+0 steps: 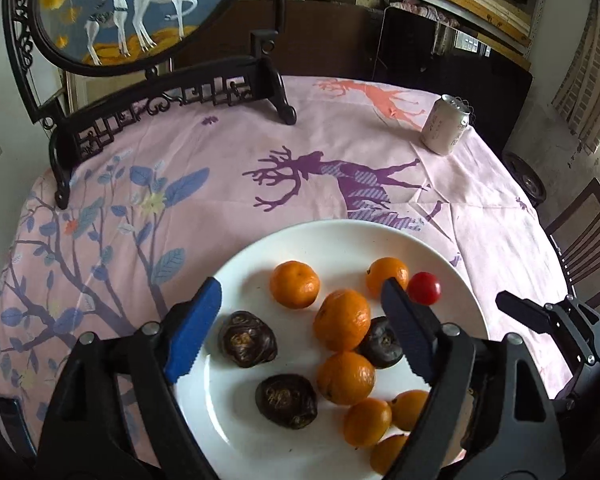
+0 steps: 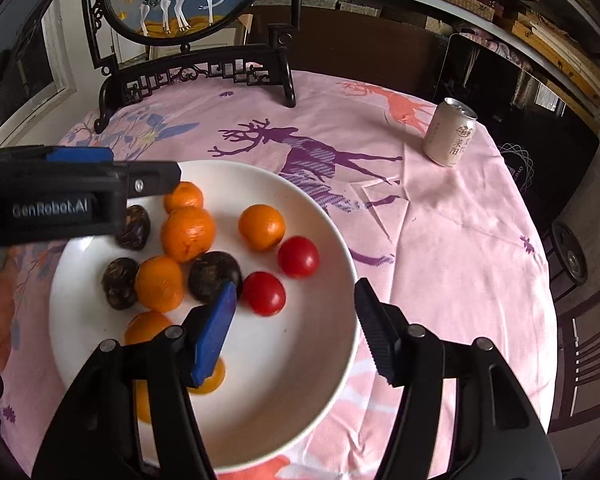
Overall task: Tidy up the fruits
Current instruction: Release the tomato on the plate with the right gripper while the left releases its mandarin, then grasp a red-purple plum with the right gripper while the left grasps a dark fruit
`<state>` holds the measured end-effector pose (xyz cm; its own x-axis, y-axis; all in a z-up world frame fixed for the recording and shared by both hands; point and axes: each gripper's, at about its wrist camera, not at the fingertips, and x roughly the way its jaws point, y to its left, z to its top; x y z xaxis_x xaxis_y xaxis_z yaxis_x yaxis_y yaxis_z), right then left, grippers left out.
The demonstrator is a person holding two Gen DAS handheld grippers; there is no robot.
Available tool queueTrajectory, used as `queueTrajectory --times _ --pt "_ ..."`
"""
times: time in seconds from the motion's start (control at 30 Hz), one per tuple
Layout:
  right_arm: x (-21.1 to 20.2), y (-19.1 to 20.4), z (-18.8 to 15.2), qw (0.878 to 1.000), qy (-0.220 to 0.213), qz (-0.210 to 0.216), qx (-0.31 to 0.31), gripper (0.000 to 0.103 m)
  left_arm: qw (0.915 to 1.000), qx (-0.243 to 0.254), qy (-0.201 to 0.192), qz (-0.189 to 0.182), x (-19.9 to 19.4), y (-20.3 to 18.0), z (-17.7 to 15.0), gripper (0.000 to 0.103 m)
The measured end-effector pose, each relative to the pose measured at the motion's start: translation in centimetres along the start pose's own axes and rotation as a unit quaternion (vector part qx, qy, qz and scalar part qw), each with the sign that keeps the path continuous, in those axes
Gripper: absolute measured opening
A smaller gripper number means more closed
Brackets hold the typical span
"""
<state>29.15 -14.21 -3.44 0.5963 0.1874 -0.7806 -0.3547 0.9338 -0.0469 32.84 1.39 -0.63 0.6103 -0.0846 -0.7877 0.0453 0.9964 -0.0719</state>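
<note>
**Both jaws spread over the fruit plate**

The left gripper (image 1: 300, 320) and right gripper (image 2: 296, 328) hang with jaws spread, pinching nothing. The left gripper's body reads "GenRobot.AI". Beneath them, orange tangerines (image 2: 188, 233), red tomatoes (image 2: 298, 257) and dark chestnuts (image 1: 247, 339) sit on a white plate (image 2: 284, 400) near the bench's front edge. A can (image 2: 450, 133) stands well apart, with bare pink tablecloth (image 1: 228, 148) between.

pink deer-print cloth, white plate, bright fruit

the tablecloth (image 2: 440, 240) is pink with purple and coral deer and blue leaves; the plate (image 2: 300, 400) plain white, bearing orange mandarins (image 2: 261, 227), red tomatoes (image 2: 298, 257) and dark brown chestnuts (image 1: 247, 339); the can (image 2: 450, 133) is beige; gripper pads (image 1: 194, 330) blue.
</note>
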Motion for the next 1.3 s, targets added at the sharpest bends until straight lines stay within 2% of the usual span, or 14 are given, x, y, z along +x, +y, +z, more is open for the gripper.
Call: queueTrajectory --times 0.07,0.17,0.3,0.37,0.5,0.63,0.8,0.87,0.93,1.13,1.3 --pt "-2.0 0.7 -1.9 1.0 0.001 0.007 -0.003 0.064 0.9999 0.002 -0.015 0.002 -2.4 0.4 -1.2 0.095" --pt "-5.4 2.2 -5.7 1.0 -0.002 0.019 0.002 0.075 0.9992 -0.002 -0.038 0.014 -6.3 1.1 -4.5 0.1" --pt "-9.2 3.9 -10.6 0.999 -0.029 0.026 0.027 0.086 0.9985 -0.031 -0.042 0.019 -9.8 1.9 -10.7 0.101" --pt "-10.8 4.5 -12.3 0.998 -0.049 0.017 0.04 0.087 0.9975 -0.049 -0.044 0.023 -10.7 2.4 -13.4 0.101" --pt "-13.0 5.1 -14.1 0.996 -0.068 0.006 0.051 0.088 0.9972 -0.055 -0.04 0.031 -11.7 2.4 -17.2 0.101" --pt "-14.0 5.6 -15.3 0.996 -0.067 0.001 0.05 0.091 0.9974 -0.04 -0.044 0.042 -12.6 2.1 -19.4 0.101" --pt "-13.2 6.8 -16.7 0.995 -0.062 0.057 0.059 0.091 0.9975 -0.033 -0.042 0.046 -12.9 2.2 -20.9 0.101" --pt "-12.2 7.5 -17.0 0.993 -0.064 0.083 0.057 0.089 0.9972 -0.037 -0.042 0.049 -13.0 2.6 -21.3 0.101" --pt "-10.6 8.3 -16.8 0.995 -0.043 0.076 0.046 0.07 0.9971 -0.043 -0.041 0.047 -13.1 3.1 -21.5 0.101" --pt "-7.1 8.9 -15.6 0.996 -0.004 0.073 0.045 0.059 0.9962 -0.055 -0.048 0.048 -13.4 4.7 -21.7 0.101" --pt "-4.9 9.4 -14.7 0.998 0.018 0.046 0.048 0.055 0.9968 -0.051 -0.046 0.041 -13.2 4.9 -21.7 0.101"
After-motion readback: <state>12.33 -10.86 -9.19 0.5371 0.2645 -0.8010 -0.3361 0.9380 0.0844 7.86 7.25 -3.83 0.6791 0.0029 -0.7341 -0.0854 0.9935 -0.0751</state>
